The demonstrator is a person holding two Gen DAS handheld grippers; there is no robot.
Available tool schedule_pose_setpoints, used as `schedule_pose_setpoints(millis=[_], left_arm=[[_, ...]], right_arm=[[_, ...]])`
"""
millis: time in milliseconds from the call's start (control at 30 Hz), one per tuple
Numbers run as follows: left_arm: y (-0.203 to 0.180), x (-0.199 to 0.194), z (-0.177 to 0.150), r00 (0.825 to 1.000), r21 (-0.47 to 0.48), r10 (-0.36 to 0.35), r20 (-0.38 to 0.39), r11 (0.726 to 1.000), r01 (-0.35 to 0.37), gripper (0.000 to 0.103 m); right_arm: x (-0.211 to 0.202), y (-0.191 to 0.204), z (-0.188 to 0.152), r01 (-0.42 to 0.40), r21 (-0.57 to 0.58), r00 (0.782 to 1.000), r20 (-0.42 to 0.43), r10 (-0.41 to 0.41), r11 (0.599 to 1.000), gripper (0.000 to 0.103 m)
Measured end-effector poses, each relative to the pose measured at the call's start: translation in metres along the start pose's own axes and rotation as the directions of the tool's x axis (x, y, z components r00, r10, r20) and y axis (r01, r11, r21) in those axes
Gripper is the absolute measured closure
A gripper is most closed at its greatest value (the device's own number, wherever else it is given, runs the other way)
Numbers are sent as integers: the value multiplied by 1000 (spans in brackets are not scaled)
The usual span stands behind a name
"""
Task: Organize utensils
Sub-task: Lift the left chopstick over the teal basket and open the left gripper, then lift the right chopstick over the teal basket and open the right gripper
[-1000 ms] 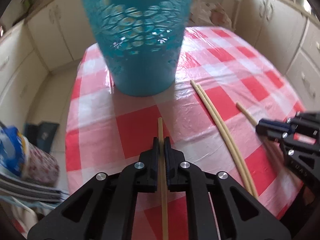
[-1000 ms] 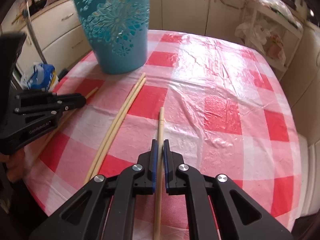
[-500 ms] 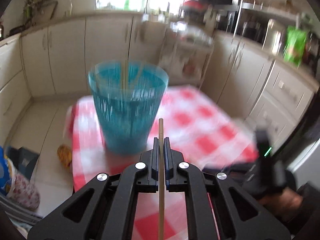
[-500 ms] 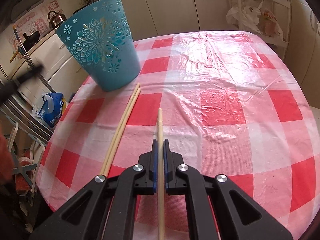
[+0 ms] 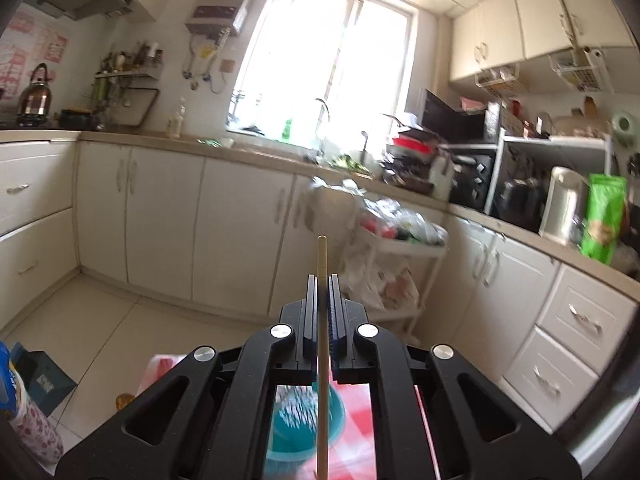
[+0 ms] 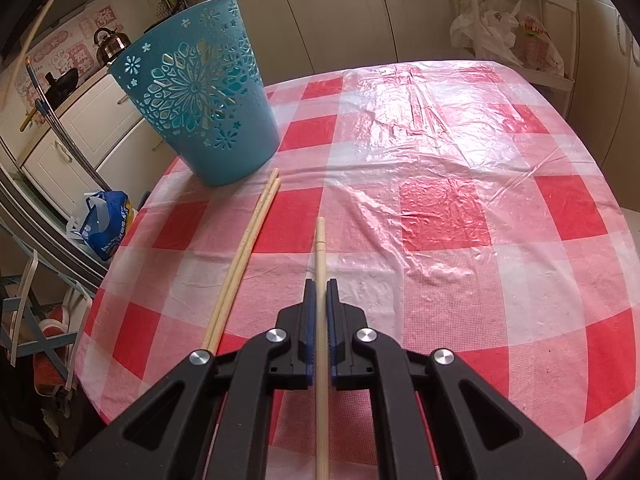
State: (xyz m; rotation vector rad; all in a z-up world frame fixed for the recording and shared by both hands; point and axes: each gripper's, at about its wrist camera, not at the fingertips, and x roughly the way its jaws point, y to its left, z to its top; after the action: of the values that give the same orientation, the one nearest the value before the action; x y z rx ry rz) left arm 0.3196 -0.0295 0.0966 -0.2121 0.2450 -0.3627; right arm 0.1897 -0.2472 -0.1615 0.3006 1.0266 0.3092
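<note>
Left wrist view: the left gripper [image 5: 321, 280] points level across the kitchen, at the white cabinets [image 5: 168, 220] and the bright window [image 5: 328, 64], which the other camera does not show. Its fingers [image 5: 310, 300] are clamped on a chopstick [image 5: 322, 360] that runs straight between them, tip just past the ends. Below, through the gripper frame, the blue basket [image 5: 304, 420] appears blurred from above, standing on the checked desk [image 5: 356, 432]. A second ago this camera looked down at the desk with the basket just ahead; it has since lifted and tipped up.

Right wrist view: here the whole desk [image 6: 460, 200] lies in sight under clear plastic, with the blue basket [image 6: 200, 104] upright near its far left edge. Two loose chopsticks [image 6: 244, 256] lie side by side, touching, tips near the basket's foot. The right gripper [image 6: 320, 292] has its fingers [image 6: 308, 312] closed on another chopstick [image 6: 321, 320], held above the cloth. The left gripper seen at the left a second ago has gone from this view
</note>
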Motion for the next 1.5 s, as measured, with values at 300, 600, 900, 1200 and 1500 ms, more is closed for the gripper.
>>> schedule_pose_setpoints(millis=[300, 600, 900, 1200, 1500], left_arm=[[7, 44, 12, 992, -7, 115, 56, 993, -115, 99], [20, 92, 7, 973, -11, 220, 70, 976, -220, 99], [20, 97, -31, 976, 52, 219, -24, 975, -217, 98], [32, 50, -63, 973, 53, 212, -88, 977, -208, 85], [52, -41, -137, 953, -18, 278, -119, 959, -282, 29]], right_arm=[[-1, 0, 0, -2, 6, 1000, -1, 2, 1000, 97], [0, 1, 0, 1, 2, 1000, 0, -1, 1000, 97], [0, 1, 0, 1, 1, 1000, 0, -1, 1000, 97], [0, 2, -1, 2, -9, 1000, 6, -2, 1000, 97], [-3, -6, 0, -40, 58, 999, 22, 39, 998, 97]])
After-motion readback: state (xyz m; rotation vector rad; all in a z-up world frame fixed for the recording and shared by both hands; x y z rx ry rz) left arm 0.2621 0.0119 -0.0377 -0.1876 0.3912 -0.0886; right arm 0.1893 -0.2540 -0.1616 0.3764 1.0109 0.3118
